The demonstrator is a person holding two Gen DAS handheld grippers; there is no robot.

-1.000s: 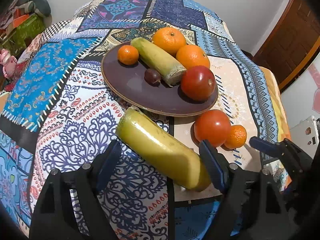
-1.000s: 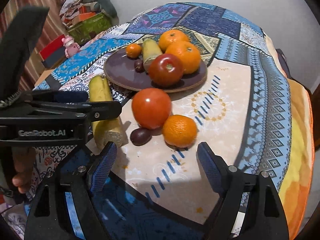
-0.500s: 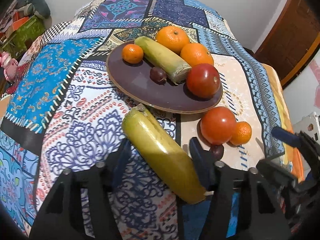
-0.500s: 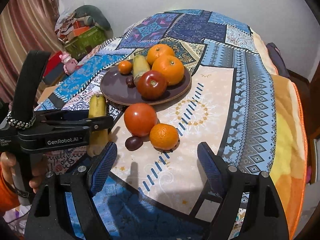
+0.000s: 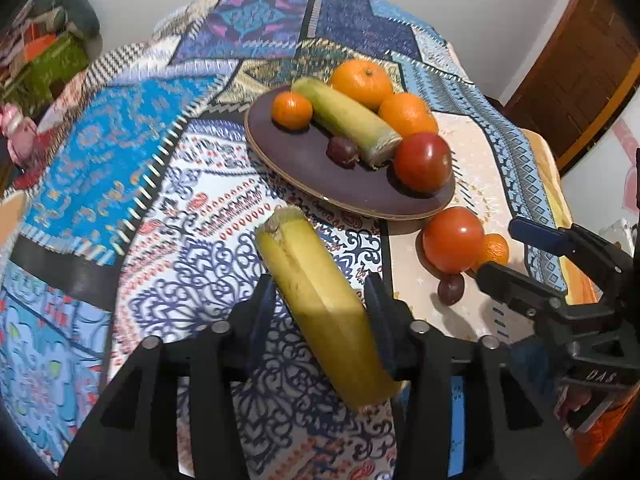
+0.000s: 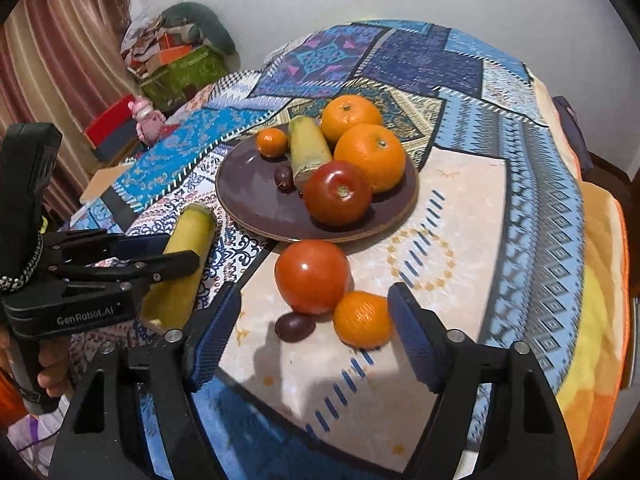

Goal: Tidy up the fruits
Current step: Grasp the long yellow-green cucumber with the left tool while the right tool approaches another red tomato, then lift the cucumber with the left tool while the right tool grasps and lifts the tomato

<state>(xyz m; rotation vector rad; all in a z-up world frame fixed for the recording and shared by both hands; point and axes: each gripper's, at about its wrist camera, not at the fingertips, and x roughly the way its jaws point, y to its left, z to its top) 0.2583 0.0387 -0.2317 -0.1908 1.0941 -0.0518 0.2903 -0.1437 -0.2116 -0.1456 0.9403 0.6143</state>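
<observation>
My left gripper [image 5: 320, 312] is shut on a yellow banana [image 5: 320, 300] and holds it above the cloth near the front; it also shows in the right wrist view [image 6: 182, 268]. A brown plate [image 5: 320, 168] holds two oranges, a small mandarin [image 5: 292, 110], a second banana [image 5: 348, 122], a red tomato [image 5: 422, 162] and a dark plum [image 5: 342, 151]. On the cloth by the plate lie a tomato [image 6: 311, 276], a mandarin [image 6: 362, 319] and a plum [image 6: 294, 326]. My right gripper [image 6: 312, 336] is open and empty, just in front of these.
The table [image 6: 500, 208] has a patterned patchwork cloth. A pile of clutter and a green box [image 6: 180, 68] stand by the wall at the far left, with a pink toy [image 6: 146, 118]. A wooden door [image 5: 576, 64] is at the right.
My left gripper has closed on the banana and lifted it off the cloth. My right gripper has drawn back and up a little, then come nearer the loose fruits, still open.
</observation>
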